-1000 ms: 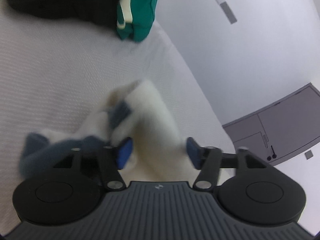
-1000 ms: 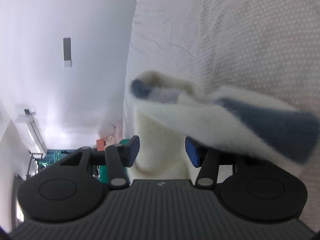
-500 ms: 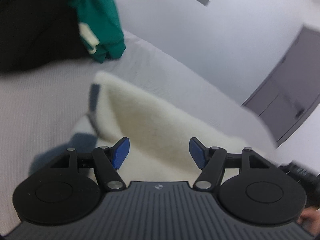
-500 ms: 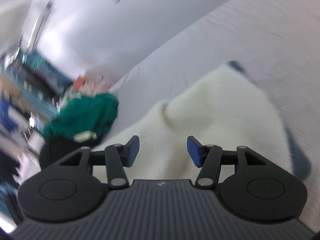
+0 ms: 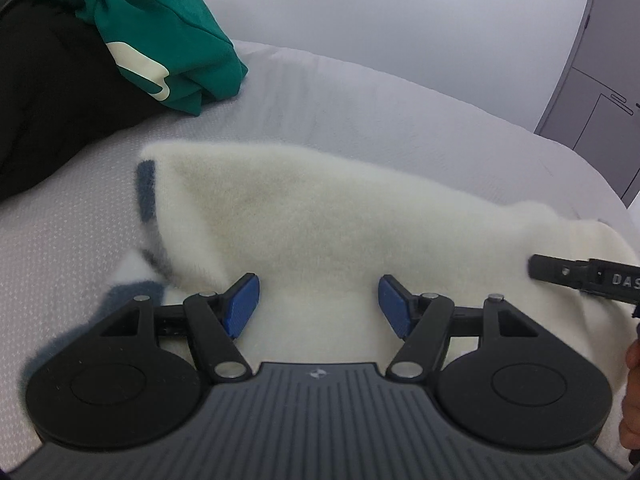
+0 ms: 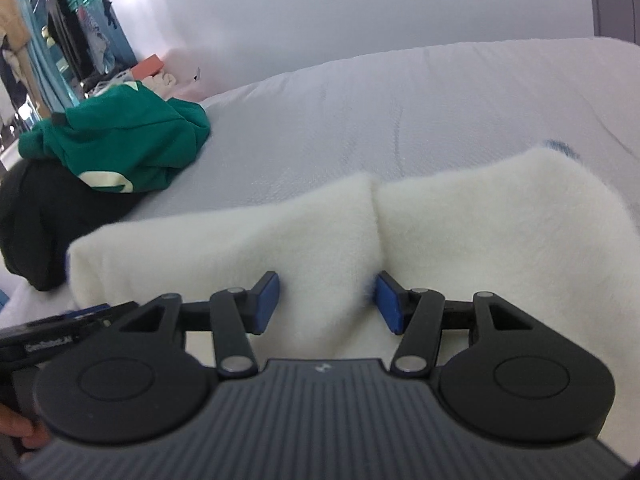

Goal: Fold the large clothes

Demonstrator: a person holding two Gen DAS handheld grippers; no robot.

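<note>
A second ago the white fleece garment hung bunched and blurred in front of both cameras, its blue patches showing; now it lies spread on the bed, white side up, and both views have rolled back to level.

The garment [image 5: 320, 216] fills the middle of the left wrist view, its long axis running from centre left to the right edge, with a blue trim strip at its left end. The left gripper [image 5: 318, 306] sits at its near edge, jaws standing wide, with fleece between the blue pads but neither pad visibly pressing on it. The right gripper [image 6: 326, 300] has its jaws at a middling gap; a ridge of fleece rises between them, brushing the right pad, and whether it is truly pinched I cannot tell. In its view the garment [image 6: 480, 232] spreads to both sides, with a crease running up from the jaws.

Each gripper is at the near edge, left toward the trim end. A green sweatshirt [image 5: 160, 36] on a black garment [image 5: 52, 108] lies upper left, well apart. The next fold probably means lifting this near edge away across the bed [image 6: 400, 92].
</note>
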